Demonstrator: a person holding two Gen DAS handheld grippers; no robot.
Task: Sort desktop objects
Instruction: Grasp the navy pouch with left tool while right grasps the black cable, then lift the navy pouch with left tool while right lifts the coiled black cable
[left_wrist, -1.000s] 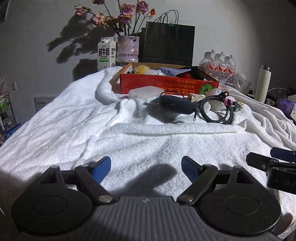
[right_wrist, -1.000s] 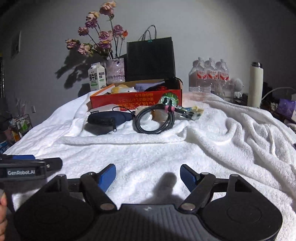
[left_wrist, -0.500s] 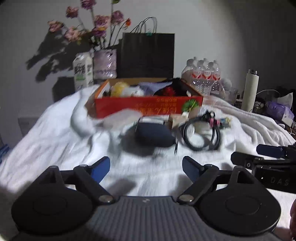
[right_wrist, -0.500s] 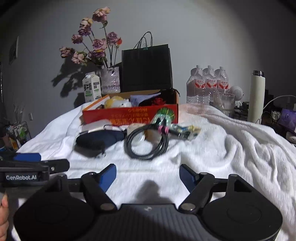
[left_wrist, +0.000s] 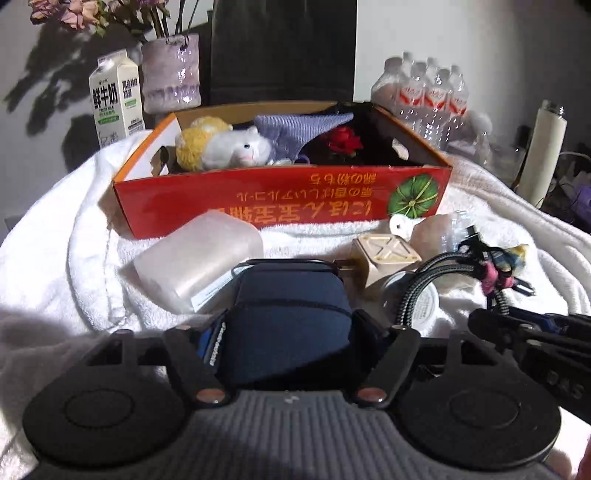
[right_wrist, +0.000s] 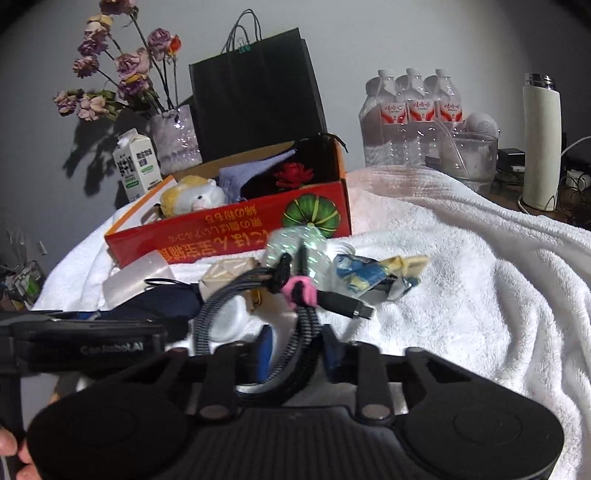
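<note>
1. My left gripper brackets the navy pouch; fingers sit at both sides, contact not confirmable, so grip state unknown.
2. My right gripper straddles the coiled cable; whether it's pinched, can't tell.
3. Both items lie on the white towel, just in front of the red box, w/ a frosted case beside the pouch.

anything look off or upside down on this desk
The orange-red cardboard box sits with its yellow lettering upside down toward both cameras. The dried pink and purple flowers in the glass vase droop, wilted. Nothing looks spilled or broken.
</note>
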